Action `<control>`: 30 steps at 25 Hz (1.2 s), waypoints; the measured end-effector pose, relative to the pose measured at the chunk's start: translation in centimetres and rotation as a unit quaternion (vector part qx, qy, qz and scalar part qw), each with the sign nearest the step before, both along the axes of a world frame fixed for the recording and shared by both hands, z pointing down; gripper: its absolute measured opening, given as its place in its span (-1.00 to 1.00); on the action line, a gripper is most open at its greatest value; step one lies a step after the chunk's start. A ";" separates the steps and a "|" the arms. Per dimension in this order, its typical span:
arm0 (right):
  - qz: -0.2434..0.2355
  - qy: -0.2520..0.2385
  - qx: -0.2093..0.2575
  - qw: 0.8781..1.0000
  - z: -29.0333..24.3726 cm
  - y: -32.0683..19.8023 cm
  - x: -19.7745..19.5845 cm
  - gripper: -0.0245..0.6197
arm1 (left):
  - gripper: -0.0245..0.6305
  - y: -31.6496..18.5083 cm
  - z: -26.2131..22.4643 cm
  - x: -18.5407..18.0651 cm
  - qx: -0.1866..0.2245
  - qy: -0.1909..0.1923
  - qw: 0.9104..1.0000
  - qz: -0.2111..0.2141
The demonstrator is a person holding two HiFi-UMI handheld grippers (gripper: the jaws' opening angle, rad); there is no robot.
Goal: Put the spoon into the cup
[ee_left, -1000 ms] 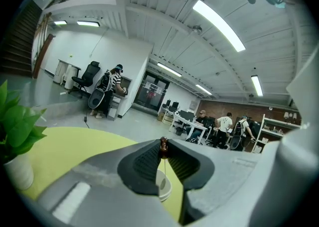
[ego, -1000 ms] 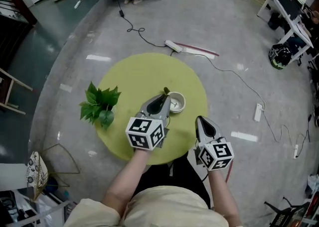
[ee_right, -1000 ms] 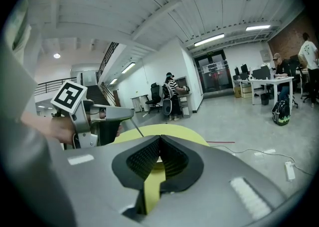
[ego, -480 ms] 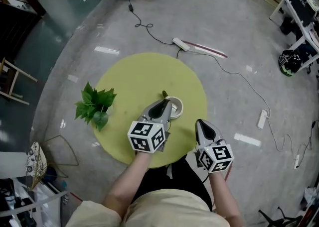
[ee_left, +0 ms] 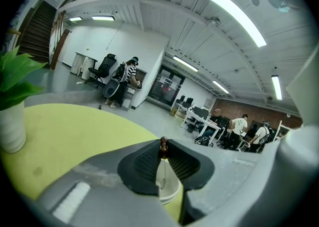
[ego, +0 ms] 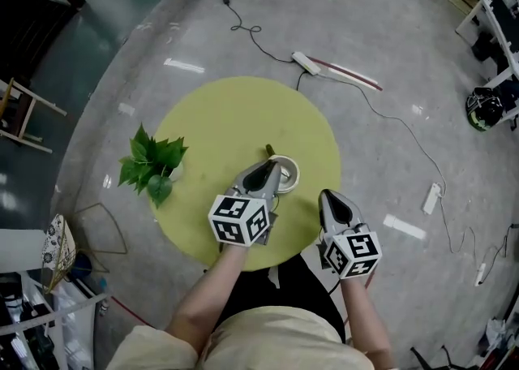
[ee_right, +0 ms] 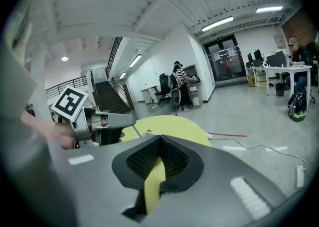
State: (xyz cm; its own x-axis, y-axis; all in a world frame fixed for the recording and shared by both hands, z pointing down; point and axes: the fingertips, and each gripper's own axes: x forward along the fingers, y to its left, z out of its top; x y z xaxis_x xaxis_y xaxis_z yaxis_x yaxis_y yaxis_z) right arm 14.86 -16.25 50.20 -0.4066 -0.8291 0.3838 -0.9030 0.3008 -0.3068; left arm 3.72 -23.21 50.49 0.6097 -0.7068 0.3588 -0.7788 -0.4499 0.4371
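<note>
A white cup (ego: 289, 174) stands right of centre on the round yellow-green table (ego: 219, 117). My left gripper (ego: 266, 167) hovers at the cup's left rim, shut on a thin spoon (ee_left: 162, 169). The spoon's dark handle end (ego: 268, 150) pokes out past the jaws. In the left gripper view the spoon's stem runs down from the pads into the cup (ee_left: 169, 193) just below. My right gripper (ego: 331, 196) hangs over the table's right front edge. Its jaws (ee_right: 159, 141) are shut with nothing between them, and its view shows the left gripper (ee_right: 107, 121) to the left.
A potted green plant (ego: 152, 167) in a white pot (ee_left: 11, 126) stands at the table's left edge. A power strip (ego: 306, 62) and cables lie on the floor beyond the table. A wooden chair (ego: 24, 113) is far left. Desks and people are in the distance.
The left gripper with the spoon has sunk a little at the cup. The right gripper has drifted slightly. The head view has shifted, so the table sits higher in the picture.
</note>
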 end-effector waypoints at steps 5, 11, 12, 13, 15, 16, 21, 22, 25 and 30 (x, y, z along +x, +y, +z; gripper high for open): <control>-0.013 -0.001 -0.003 1.000 0.2 -0.6 -0.4 -0.92 | -0.78 -0.2 0.6 -0.1 -0.008 0.001 1.000 -0.007; -0.018 -0.004 -0.006 1.000 0.6 -1.1 -0.8 -0.92 | -0.78 -0.5 1.4 -0.2 -0.015 0.006 1.000 -0.010; -0.018 -0.004 -0.007 1.000 0.7 -1.1 -0.8 -0.92 | -0.78 -0.6 1.4 -0.2 -0.015 0.007 1.000 -0.011; -0.019 -0.004 -0.008 1.000 0.7 -1.1 -0.8 -0.92 | -0.78 -0.7 1.4 -0.3 -0.015 0.006 1.000 -0.011; -0.019 -0.004 -0.010 1.000 0.8 -1.2 -0.8 -0.92 | -0.78 -0.8 1.5 -0.4 -0.014 0.002 1.000 -0.012; -0.019 -0.004 -0.011 1.000 0.9 -1.3 -0.8 -0.92 | -0.78 -0.9 1.6 -0.5 -0.015 0.000 1.000 -0.014; -0.023 -0.004 -0.011 1.000 1.0 -1.5 -1.0 -0.92 | -0.76 -1.2 2.2 -1.4 -0.020 -0.011 0.999 -0.023; -0.023 -0.004 -0.011 1.000 1.0 -1.5 -1.1 -0.92 | -0.76 -1.2 2.4 -1.6 -0.020 -0.014 0.999 -0.025; -0.025 -0.004 -0.011 1.000 1.1 -1.6 -1.2 -0.92 | -0.74 -1.4 2.8 -2.0 -0.025 -0.018 0.999 -0.031; -0.026 -0.003 -0.017 1.000 1.4 -1.4 -1.4 -0.92 | -0.73 -1.5 3.2 -2.5 -0.029 -0.025 0.999 -0.034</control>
